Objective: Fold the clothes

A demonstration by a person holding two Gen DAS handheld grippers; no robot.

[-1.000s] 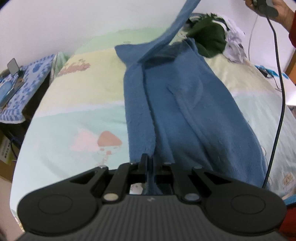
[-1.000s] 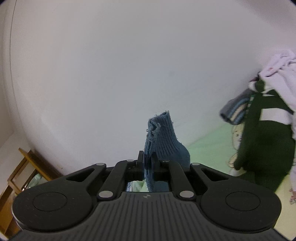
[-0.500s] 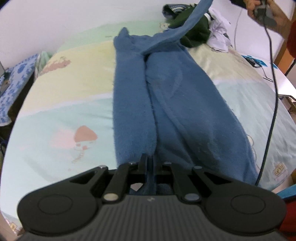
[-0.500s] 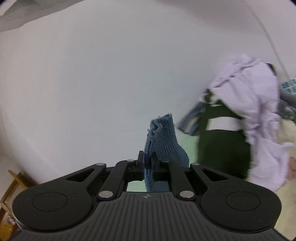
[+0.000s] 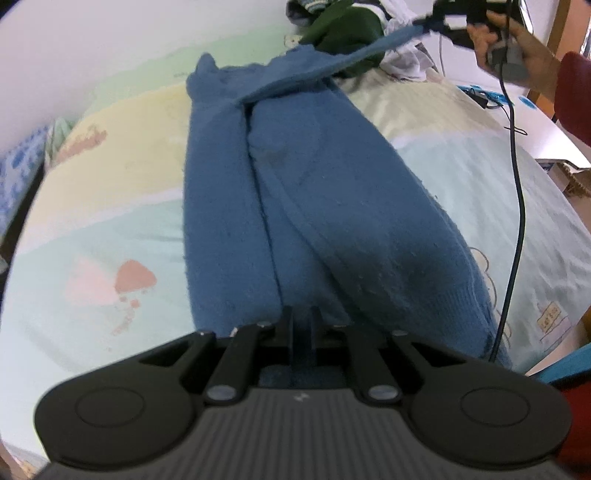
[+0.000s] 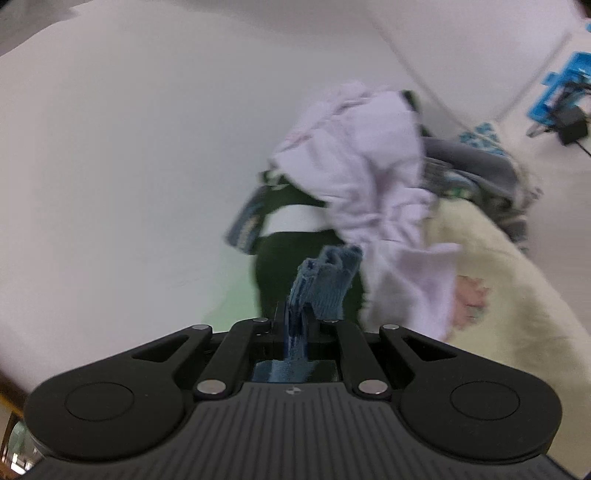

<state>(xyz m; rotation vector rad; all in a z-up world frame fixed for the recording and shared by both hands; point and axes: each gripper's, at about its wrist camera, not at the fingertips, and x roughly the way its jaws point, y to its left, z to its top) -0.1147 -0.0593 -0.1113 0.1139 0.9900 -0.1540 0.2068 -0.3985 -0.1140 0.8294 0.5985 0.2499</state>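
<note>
1. The blue sweater (image 5: 325,206) lies flat on the bed (image 5: 110,229), folded lengthwise into a long strip with a centre seam where the two sides meet.
2. Its long axis runs from the left gripper (image 5: 301,321) at the near hem straight away toward the wall (image 5: 110,44) and the far end of the bed.
3. To the left of the sweater there is a wide band of bare sheet before the bed's rounded edge; to the right a narrower band, crossed by a black cable (image 5: 517,206) that hangs down past the sweater's right edge.
4. At the far end a heap of clothes (image 5: 354,26) — dark green, white and striped pieces — sits just beyond the sweater's top, leaving little free sheet there.
5. One sleeve (image 5: 332,66) is lifted off the body and stretches diagonally up to the right, toward the right gripper (image 5: 439,22), held in a hand (image 5: 517,40).
6. The left gripper's jaws have just been opening — a small gap shows, with the hem's blue cloth between them, the pads not visibly pressing.
7. In the right wrist view the right gripper (image 6: 295,321) is clamped on the sleeve's ribbed cuff (image 6: 328,280), which stands up between its fingers.
8. The right wrist view is blurred; the clothes heap (image 6: 369,206) is close ahead, the wall (image 6: 129,147) to its left.
</note>
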